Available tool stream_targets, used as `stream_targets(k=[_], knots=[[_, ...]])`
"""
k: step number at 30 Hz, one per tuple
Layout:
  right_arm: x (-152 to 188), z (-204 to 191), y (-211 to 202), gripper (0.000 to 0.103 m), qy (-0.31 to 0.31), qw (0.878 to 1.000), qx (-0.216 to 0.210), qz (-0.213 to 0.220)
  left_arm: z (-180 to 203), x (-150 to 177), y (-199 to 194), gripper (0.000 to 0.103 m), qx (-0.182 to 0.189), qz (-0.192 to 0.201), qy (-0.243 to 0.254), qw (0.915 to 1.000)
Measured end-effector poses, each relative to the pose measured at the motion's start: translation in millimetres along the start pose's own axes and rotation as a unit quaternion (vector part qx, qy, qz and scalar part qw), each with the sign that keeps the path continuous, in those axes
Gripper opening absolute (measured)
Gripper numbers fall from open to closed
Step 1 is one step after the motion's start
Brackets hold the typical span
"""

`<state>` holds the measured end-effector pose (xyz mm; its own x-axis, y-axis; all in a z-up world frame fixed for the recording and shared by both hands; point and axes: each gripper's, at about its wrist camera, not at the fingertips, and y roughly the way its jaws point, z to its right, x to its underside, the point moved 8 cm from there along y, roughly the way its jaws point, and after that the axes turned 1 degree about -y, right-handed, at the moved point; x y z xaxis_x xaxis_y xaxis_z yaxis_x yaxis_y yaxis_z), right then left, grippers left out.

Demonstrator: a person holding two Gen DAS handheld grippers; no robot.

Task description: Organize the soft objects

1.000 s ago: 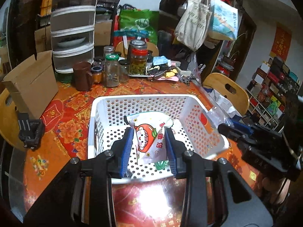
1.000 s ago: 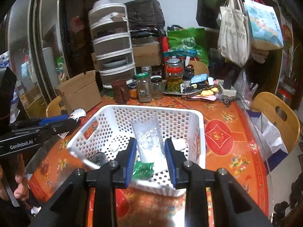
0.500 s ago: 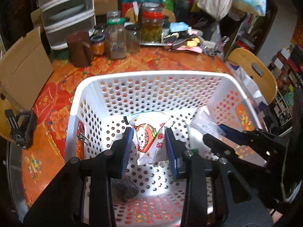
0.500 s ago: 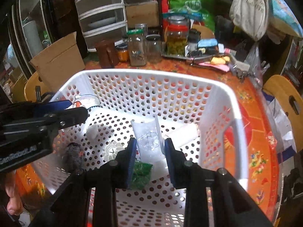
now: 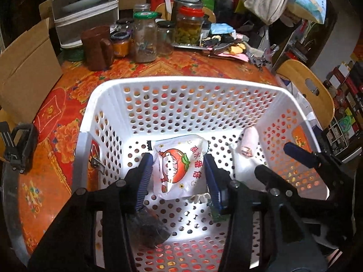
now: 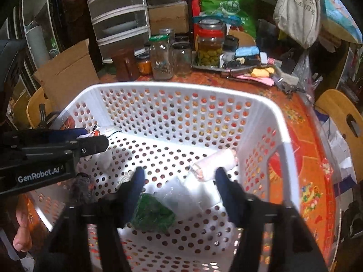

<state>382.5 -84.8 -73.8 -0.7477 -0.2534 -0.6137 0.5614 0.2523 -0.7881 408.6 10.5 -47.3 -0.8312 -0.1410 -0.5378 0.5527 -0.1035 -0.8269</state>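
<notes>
White perforated basket (image 5: 204, 83), red-orange floral tablecloth (image 5: 56, 136), white tomato-print packet (image 5: 179, 165), green pouch (image 6: 154, 213).

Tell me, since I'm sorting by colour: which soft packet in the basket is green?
The green packet lying on the basket floor by the right claw; the tomato-cartoon packet between the left claw fingers is white and the bag beside it clear.

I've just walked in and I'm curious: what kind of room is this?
Probably a lived-in home dining area. A table with a red floral cloth holds pickle jars, wooden chairs stand around it, and tote bags hang behind.
</notes>
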Motion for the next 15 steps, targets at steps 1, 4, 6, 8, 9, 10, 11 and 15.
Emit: stream_targets(k=[1, 4, 6, 8, 9, 10, 11, 15], knots=[[-1.7, 0.9, -3.3, 0.066, 0.0, 1.0, 0.0, 0.006, 1.3, -0.5, -2.4, 0.045, 0.002, 0.003, 0.001, 1.0], [-5.8, 3.0, -15.8, 0.068, 0.003, 1.0, -0.006, 0.02, 4.3, -2.1, -8.5, 0.056, 0.01, 0.008, 0.003, 0.9999], [-7.2, 4.8, -24.9, 0.074, 0.004, 1.0, -0.008, 0.028, 4.3, -2.8, -11.6, 0.066, 0.01, 0.011, 0.003, 0.9999], [-7.0, 7.6, -32.0, 0.082, 0.007, 0.999, -0.008, 0.032, 4.8, -2.3, -15.1, 0.071, 0.01, 0.014, 0.002, 0.9998], [-6.4, 9.0, -36.1, 0.084, 0.008, 0.999, -0.009, 0.034, 5.1, -1.8, -17.8, 0.076, 0.011, 0.017, 0.003, 0.9998], [-5.9, 9.5, -39.1, 0.085, 0.009, 0.999, -0.009, 0.036, 5.4, -0.7, -21.4, 0.08, 0.013, 0.019, 0.005, 0.9997], [-5.5, 11.5, -42.1, 0.085, 0.011, 0.999, -0.009, 0.037, 5.6, 0.0, -25.3, 0.087, 0.013, 0.022, 0.006, 0.9997], [-0.8, 16.4, -58.0, 0.095, 0.019, 0.999, -0.014, 0.048, 6.0, 5.0, -52.7, 0.103, 0.022, 0.048, 0.011, 0.9985]])
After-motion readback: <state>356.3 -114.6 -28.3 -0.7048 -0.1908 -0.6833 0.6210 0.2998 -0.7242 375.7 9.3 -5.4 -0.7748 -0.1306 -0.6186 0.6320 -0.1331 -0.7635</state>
